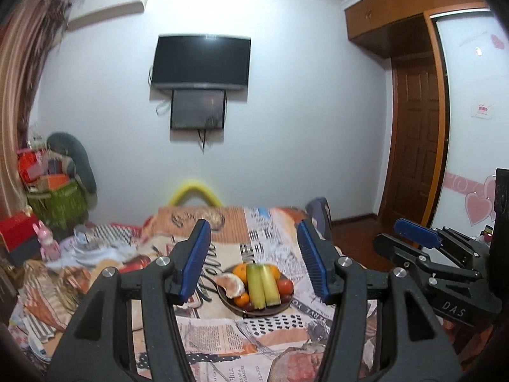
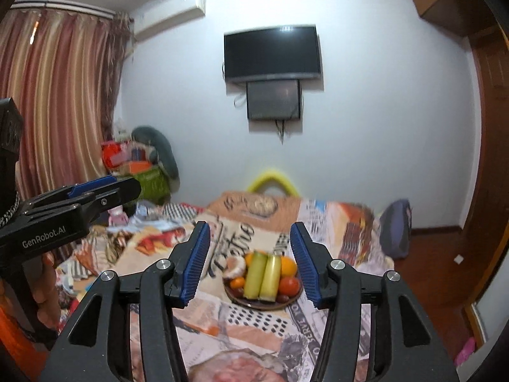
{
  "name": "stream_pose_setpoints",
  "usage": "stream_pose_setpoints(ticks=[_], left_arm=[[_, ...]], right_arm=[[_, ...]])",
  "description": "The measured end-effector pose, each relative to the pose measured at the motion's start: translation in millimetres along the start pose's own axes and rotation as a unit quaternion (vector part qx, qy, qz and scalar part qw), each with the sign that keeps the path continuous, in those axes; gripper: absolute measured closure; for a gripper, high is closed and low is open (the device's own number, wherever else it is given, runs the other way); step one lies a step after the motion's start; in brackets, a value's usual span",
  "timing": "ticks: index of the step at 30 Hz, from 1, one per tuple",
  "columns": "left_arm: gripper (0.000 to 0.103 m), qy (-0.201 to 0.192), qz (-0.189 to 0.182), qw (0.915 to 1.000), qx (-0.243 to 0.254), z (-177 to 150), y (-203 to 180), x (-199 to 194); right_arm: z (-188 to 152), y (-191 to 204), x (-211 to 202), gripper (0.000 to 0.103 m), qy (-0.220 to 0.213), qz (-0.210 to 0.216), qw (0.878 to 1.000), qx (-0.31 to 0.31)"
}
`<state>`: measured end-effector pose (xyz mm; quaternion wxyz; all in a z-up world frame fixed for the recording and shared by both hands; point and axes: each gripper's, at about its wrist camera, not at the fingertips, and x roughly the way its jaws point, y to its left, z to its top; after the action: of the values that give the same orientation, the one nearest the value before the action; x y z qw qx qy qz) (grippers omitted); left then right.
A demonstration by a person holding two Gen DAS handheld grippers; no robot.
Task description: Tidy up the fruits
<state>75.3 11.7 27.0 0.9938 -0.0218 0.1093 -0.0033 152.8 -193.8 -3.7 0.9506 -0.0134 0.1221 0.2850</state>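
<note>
A brown plate (image 1: pixel 270 311) (image 2: pixel 251 304) on the patterned table holds two green stalk pieces (image 1: pixel 262 285) (image 2: pixel 262 275), oranges (image 1: pixel 240 270) (image 2: pixel 288 265), a red tomato (image 1: pixel 284 285) (image 2: pixel 289 285) and a peeled citrus piece (image 1: pixel 230 283) (image 2: pixel 235 265). My left gripper (image 1: pixel 254 258) hangs above and short of the plate, open, nothing between its blue pads. My right gripper (image 2: pixel 251 254) is likewise raised, open and empty. Each gripper shows from the side in the other's view: the right one (image 1: pixel 416 232) and the left one (image 2: pixel 105 187).
A newspaper-print cloth (image 1: pixel 222 334) (image 2: pixel 241 328) covers the table. Boxes, a green basket (image 1: pixel 60 203) and a pink toy (image 1: pixel 47 242) crowd the left side. A TV (image 1: pixel 202 62) hangs on the far wall. A wooden door (image 1: pixel 413 137) stands at right. A hand (image 2: pixel 44 289) holds the left gripper.
</note>
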Motion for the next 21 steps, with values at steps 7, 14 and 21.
stream_pose_setpoints(ticks=[7, 14, 21], left_arm=[[0.028, -0.034, 0.008, 0.9994, -0.002, 5.8, 0.7, -28.6], [0.004, -0.050, 0.016, 0.9986, 0.003, 2.8, -0.7, -46.2], [0.000, -0.046, 0.017, 0.9988, 0.005, -0.7, -4.7, -54.4]], right_arm=[[7.6, 9.1, -22.9, 0.040, -0.046, -0.012, 0.999, 0.005], [7.0, 11.8, -32.2, 0.014, -0.065, -0.038, 0.997, 0.009], [4.7, 15.3, -39.9, 0.000, -0.071, -0.056, 0.996, 0.004]])
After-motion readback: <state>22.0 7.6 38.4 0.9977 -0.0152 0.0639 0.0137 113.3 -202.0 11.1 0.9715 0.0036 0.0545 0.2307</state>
